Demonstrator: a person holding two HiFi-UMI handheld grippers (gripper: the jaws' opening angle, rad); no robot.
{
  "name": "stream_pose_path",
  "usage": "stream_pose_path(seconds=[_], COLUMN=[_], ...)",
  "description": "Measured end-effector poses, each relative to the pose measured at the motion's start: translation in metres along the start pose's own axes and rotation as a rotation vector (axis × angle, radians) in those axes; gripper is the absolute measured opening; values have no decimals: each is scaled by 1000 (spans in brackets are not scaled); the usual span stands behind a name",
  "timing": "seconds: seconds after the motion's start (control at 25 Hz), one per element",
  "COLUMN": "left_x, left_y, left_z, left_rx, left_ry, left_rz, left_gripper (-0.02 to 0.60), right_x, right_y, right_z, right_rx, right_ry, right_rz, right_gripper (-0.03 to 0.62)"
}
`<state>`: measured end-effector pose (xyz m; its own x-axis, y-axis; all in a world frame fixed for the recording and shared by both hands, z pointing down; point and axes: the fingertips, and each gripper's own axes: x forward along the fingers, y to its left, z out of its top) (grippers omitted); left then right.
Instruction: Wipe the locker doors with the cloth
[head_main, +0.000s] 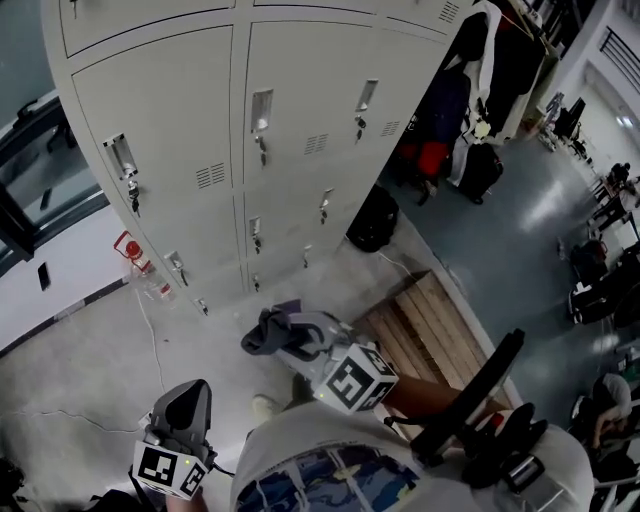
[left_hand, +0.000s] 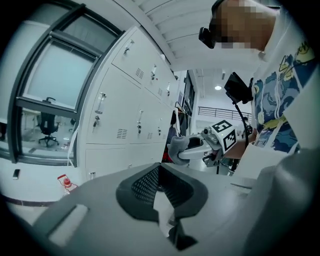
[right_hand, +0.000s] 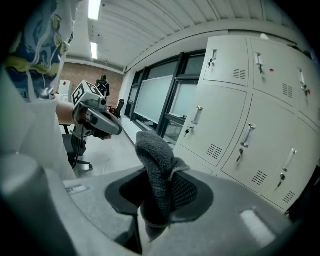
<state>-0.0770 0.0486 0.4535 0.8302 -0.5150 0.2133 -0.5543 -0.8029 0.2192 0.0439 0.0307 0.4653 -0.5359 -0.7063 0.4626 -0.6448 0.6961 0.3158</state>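
Pale grey locker doors (head_main: 290, 90) with small handles and vents fill the upper left of the head view. They stand ahead of both grippers and apart from them. My right gripper (head_main: 288, 338) is shut on a dark grey cloth (head_main: 262, 332), held in the air below the lockers. In the right gripper view the cloth (right_hand: 155, 165) stands up out of the jaws of the right gripper (right_hand: 160, 197), with lockers (right_hand: 250, 130) behind. My left gripper (head_main: 186, 402) hangs lower left, shut with nothing in it. The left gripper (left_hand: 161, 192) faces the lockers (left_hand: 130, 105) and the cloth (left_hand: 176, 148).
A red-capped plastic bottle (head_main: 142, 268) and a cable lie on the floor by the lockers' left corner. A wooden pallet (head_main: 430, 325) sits to the right. A black bag (head_main: 373, 218) and hanging coats (head_main: 490, 60) are beyond the lockers' right end. A window (left_hand: 55, 80) is at left.
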Motion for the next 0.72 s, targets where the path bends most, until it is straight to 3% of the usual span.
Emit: stream_pose_path(seconds=[0.4, 0.72], left_x=[-3, 5], left_y=[-50, -148], left_z=[-12, -22], left_rx=[24, 66], left_ry=[14, 22], left_rz=[-47, -86], left_gripper=[2, 2], right_x=[-58, -141], right_y=[22, 50], right_z=[-3, -42], right_rx=[-19, 7], right_ry=[-15, -46], right_rz=[-57, -93], right_gripper=[112, 110])
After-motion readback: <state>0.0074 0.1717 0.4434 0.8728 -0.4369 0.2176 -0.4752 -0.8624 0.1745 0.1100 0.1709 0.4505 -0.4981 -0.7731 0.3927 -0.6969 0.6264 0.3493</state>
